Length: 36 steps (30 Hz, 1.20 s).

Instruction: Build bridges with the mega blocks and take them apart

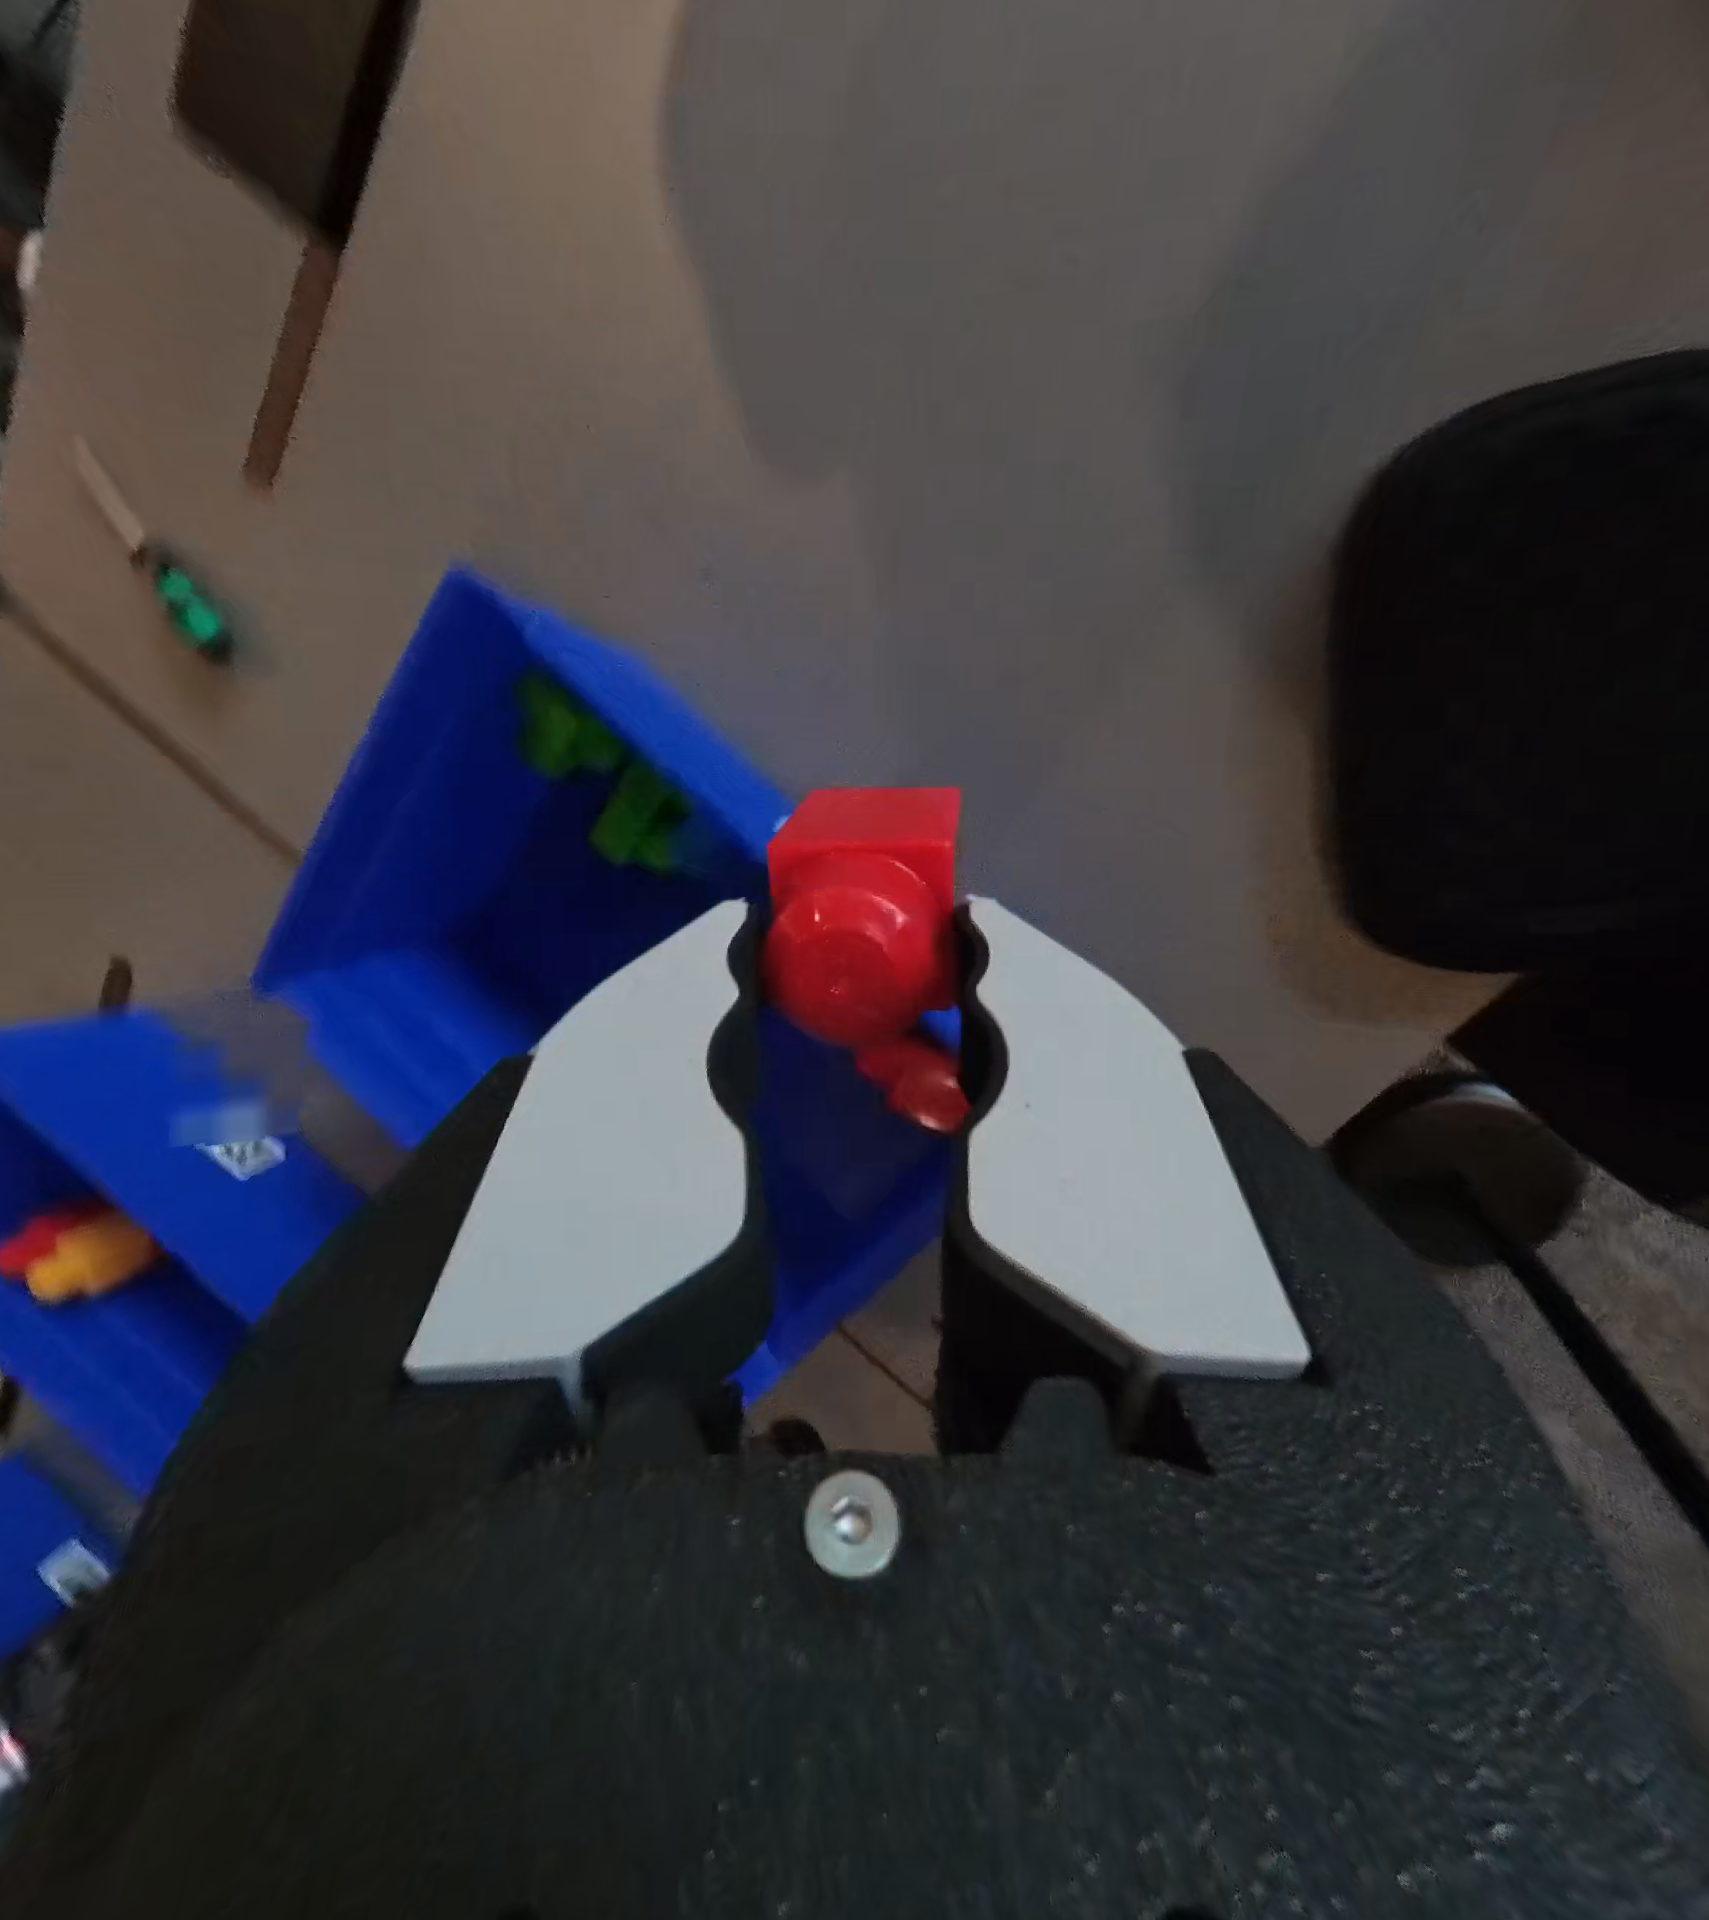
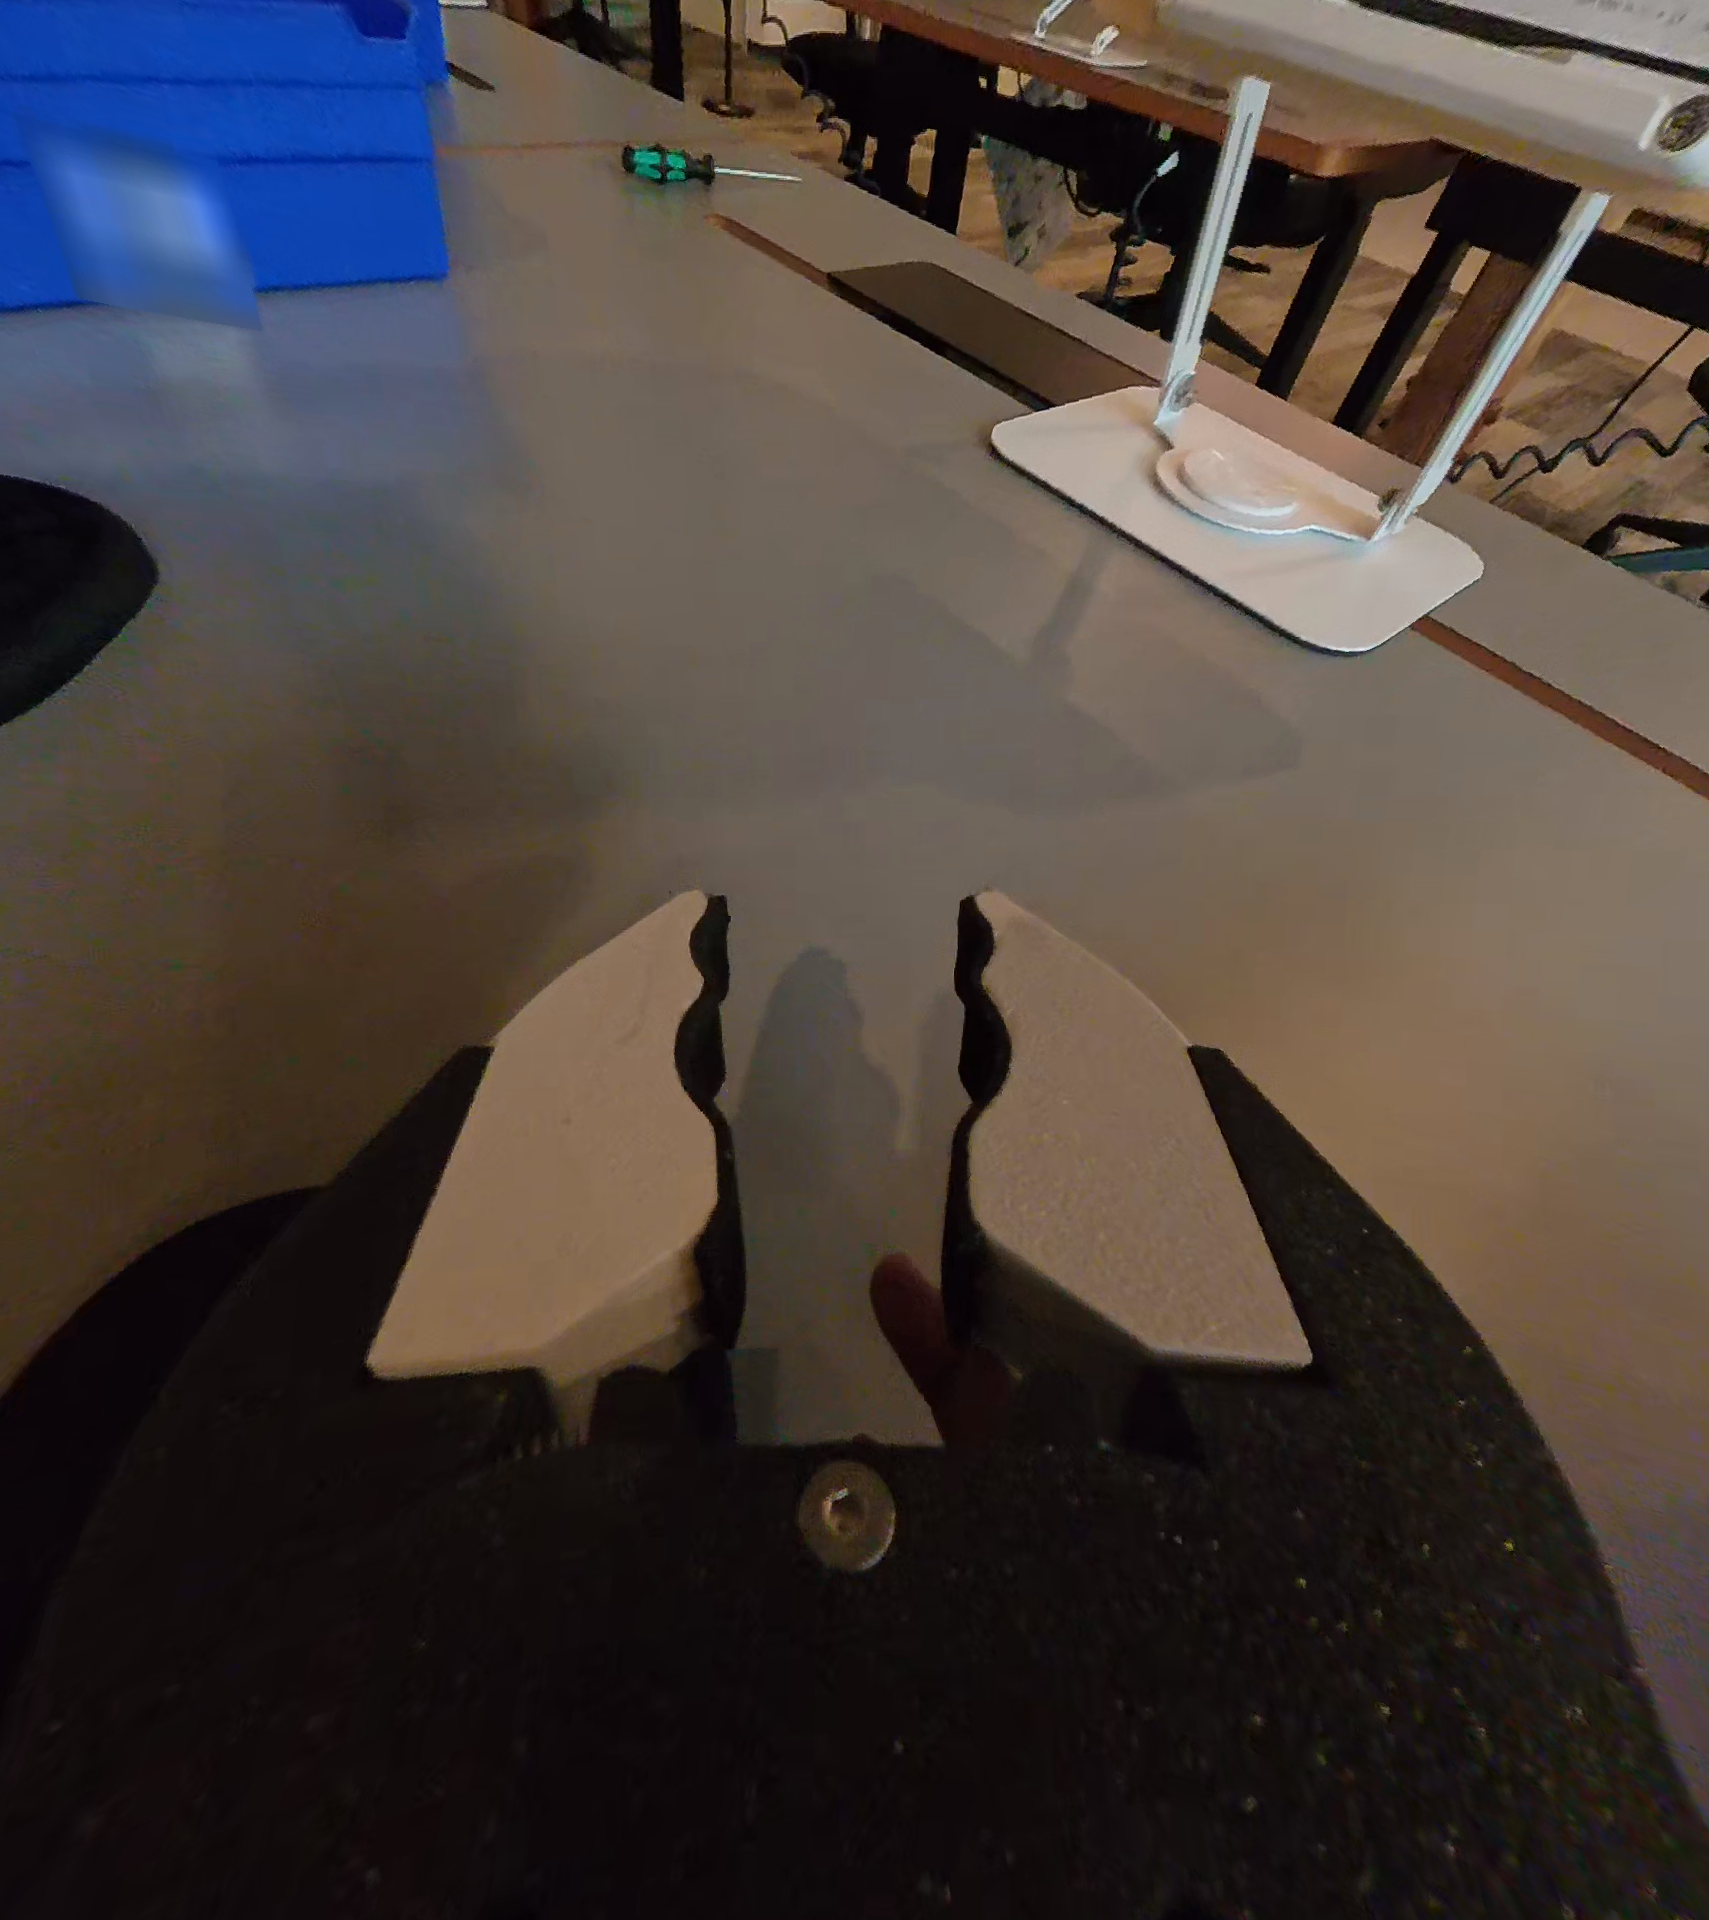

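Red block (image 1: 865, 914) sat clenched in my left gripper (image 1: 855, 935), lifted just above the blue bin (image 1: 434, 831) for carrying; my right gripper (image 2: 839, 935) hung released, empty, awaiting it.

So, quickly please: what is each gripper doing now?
Left gripper: closed on a red block.
Right gripper: open, holding nothing.

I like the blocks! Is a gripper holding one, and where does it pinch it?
The left gripper pinches a red block at its round stud. The right gripper holds nothing.
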Each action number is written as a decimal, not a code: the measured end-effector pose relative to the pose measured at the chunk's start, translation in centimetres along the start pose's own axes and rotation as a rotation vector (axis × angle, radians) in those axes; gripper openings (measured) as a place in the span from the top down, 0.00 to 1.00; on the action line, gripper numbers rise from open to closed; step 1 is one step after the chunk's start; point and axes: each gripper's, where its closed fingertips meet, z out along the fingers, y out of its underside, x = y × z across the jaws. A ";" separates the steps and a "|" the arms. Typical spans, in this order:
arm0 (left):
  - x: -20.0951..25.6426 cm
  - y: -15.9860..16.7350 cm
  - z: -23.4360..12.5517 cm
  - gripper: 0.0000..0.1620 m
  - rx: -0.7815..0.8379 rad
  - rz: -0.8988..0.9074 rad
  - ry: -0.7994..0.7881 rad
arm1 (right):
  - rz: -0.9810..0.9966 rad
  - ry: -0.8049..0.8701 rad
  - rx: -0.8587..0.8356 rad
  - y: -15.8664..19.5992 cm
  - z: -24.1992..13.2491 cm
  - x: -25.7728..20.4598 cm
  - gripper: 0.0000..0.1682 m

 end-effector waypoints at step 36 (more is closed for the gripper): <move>23.3 -18.1 17.2 0.79 -0.003 0.654 0.344 | 0.048 -0.060 -0.061 1.7 1.6 -0.7 0.75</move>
